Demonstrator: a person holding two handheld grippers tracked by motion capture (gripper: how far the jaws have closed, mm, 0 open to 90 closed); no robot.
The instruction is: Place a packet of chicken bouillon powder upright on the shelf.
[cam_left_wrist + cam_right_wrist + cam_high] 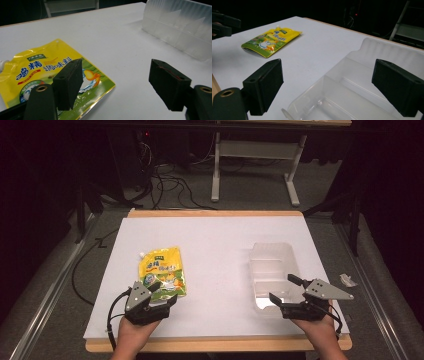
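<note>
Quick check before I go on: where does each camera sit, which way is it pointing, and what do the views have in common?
High view: above the person's side, looking forward and down on the table; both hands, left gripper, right gripper.
Left gripper view: on the left gripper, looking along its open jaws at the pouch, the bin beyond.
Right gripper view: on the right gripper, open jaws over the bin's near rim.
Shared: all three show the pouch and the bin.

White tabletop [220, 250] on a wooden board with a light edge [215, 213], grey carpeted floor [50, 285], black cables [165, 185] trailing behind the table, white metal stand [255, 150] at rear, small crumpled scrap [347, 280] off the right edge
</note>
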